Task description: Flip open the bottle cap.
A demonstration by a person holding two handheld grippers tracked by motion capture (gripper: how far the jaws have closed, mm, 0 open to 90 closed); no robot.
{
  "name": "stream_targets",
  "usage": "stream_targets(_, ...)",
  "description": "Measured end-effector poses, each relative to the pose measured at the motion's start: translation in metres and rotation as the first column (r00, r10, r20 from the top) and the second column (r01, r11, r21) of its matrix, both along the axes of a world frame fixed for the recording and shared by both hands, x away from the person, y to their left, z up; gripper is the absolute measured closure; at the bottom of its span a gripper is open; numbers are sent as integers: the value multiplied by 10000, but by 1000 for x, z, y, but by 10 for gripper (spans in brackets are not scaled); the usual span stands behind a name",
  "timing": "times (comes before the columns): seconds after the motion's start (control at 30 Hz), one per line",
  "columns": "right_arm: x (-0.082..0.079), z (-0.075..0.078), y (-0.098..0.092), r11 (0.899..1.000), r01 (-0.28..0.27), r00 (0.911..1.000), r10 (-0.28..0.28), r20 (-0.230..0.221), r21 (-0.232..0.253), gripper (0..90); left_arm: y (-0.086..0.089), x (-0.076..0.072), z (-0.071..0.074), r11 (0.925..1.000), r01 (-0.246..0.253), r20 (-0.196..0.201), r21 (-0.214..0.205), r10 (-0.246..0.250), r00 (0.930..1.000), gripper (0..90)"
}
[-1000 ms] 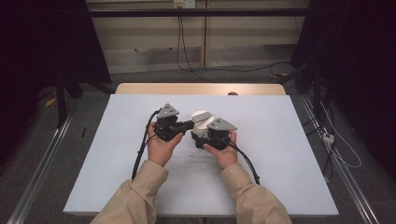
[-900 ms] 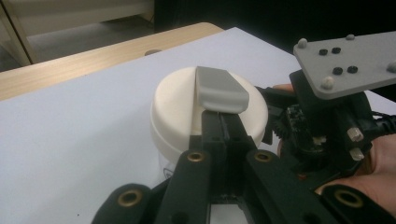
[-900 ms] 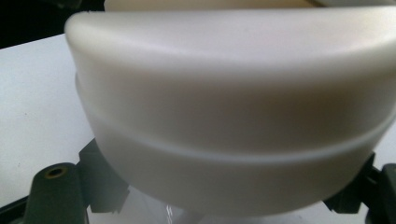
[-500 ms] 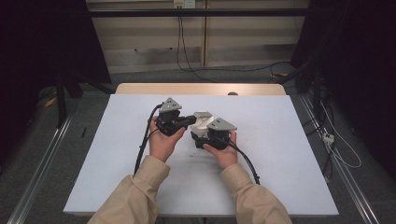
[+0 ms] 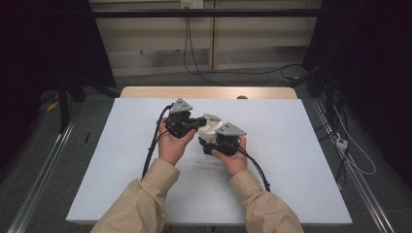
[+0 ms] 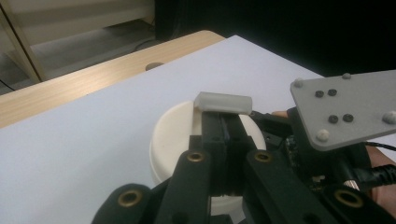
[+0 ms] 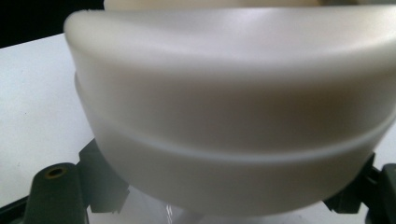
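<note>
At the middle of the white table (image 5: 301, 160), a round cream plastic container (image 6: 175, 135) sits clamped in the right gripper (image 5: 219, 144), while the left gripper (image 5: 201, 121), jaws pressed together, pinches the small translucent tab (image 6: 223, 101) at its top.

White round container (image 7: 233, 116): blurring at close range in the right gripper view, its top and right side running past the frame edges, its body hiding the right gripper's jaws. Container base lying hidden behind left gripper (image 6: 223, 135) at lower centre.
</note>
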State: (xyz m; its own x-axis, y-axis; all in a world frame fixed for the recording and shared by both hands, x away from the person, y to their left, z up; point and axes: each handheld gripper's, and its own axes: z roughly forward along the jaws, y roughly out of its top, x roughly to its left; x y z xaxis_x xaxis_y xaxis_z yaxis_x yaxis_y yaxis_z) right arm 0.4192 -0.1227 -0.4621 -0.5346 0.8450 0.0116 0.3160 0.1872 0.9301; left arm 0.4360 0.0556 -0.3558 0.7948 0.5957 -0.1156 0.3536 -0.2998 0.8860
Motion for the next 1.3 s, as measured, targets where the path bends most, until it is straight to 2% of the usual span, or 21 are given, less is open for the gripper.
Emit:
stream_targets(0.17, 0, 0, 0, 10000, -4, 10000, 4, -4, 1, 188, -3, 1, 1, 10000, -13, -39, -61, 12, 10000, 900)
stream_targets(0.4, 0, 0, 0, 10000, -7, 10000, 7, -11, -1, 188, -7, 5, 2, 9999, -21, 114, 139, 20, 9999, 900)
stream_targets(0.47, 0, 0, 0, 10000, -8, 10000, 8, -10, -5, 188, -8, 5, 2, 10000, -44, 46, 8, 44, 10000, 900)
stream_targets(0.63, 0, 0, 0, 10000, -4, 10000, 4, -11, -6, 188, -11, 7, 5, 9999, 0, 156, 144, -2, 9999, 900)
stream_targets(0.73, 0, 0, 0, 10000, -4, 10000, 4, -5, -11, 188, -13, 8, 5, 10000, -12, 60, 1, 12, 10000, 900)
stream_targets(0.77, 0, 0, 0, 10000, 0, 10000, 0, 4, -19, 188, -13, 9, 5, 9999, 3, 139, 109, -4, 9999, 900)
stream_targets(0.87, 0, 0, 0, 10000, -1, 10000, 1, -6, -6, 188, -15, 10, 5, 10000, 3, 103, 29, -4, 9999, 900)
stream_targets(1.03, 0, 0, 0, 10000, 1, 10000, -1, 1, -22, 189, -17, 12, 8, 9999, 75, 233, 134, -78, 9997, 900)
stream_targets(1.3, 0, 0, 0, 10000, 4, 10000, -4, 12, -41, 189, -21, 14, 11, 9998, 138, 209, 164, -141, 9997, 900)
